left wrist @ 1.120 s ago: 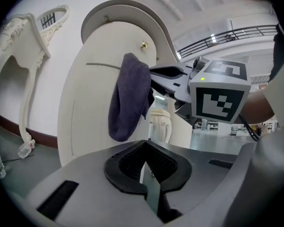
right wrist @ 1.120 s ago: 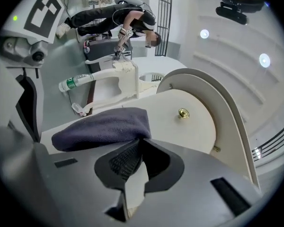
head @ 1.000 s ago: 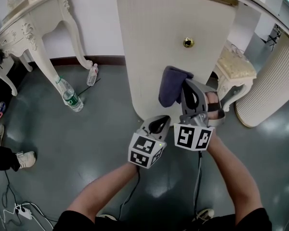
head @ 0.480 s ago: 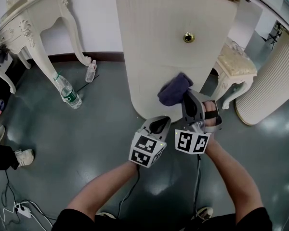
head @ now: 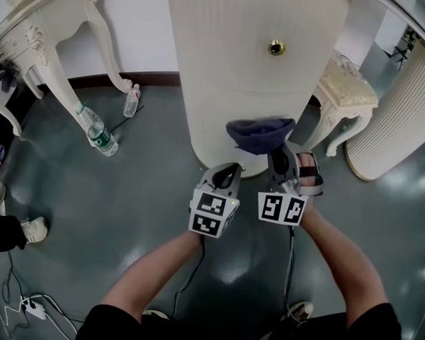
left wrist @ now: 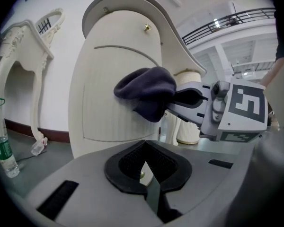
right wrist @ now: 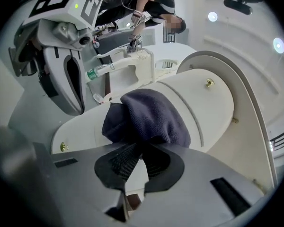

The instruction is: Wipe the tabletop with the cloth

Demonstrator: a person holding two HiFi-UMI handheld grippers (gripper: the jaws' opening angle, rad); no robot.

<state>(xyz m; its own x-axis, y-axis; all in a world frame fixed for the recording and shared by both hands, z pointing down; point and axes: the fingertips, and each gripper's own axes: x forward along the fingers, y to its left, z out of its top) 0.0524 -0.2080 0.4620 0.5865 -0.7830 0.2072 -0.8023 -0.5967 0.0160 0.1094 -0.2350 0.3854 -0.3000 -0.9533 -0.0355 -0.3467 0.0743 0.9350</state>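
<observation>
A dark navy cloth (head: pixel 258 134) bunches out of the tips of my right gripper (head: pixel 278 151), which is shut on it, in front of the curved cream cabinet front (head: pixel 255 62) with a brass knob (head: pixel 275 47). In the right gripper view the cloth (right wrist: pixel 149 115) bulges just past the right gripper (right wrist: pixel 141 150). My left gripper (head: pixel 227 174) hangs beside it on the left, shut and empty, lower than the cloth. The left gripper view shows that left gripper (left wrist: pixel 146 161) closed, with the cloth (left wrist: pixel 146 91) and the right gripper's marker cube (left wrist: pixel 239 110) above it.
Two plastic bottles (head: pixel 95 134) (head: pixel 131 101) lie on the grey floor at left, near an ornate white table leg (head: pixel 92 27). A cream stool (head: pixel 343 94) and a ribbed column (head: pixel 404 119) stand at right. Shoes (head: pixel 28 229) and cables (head: pixel 28 307) are at far left.
The right gripper has drawn back toward me and lower, away from the cabinet front. The cloth went from hanging upright to lying crosswise. The left gripper barely moved.
</observation>
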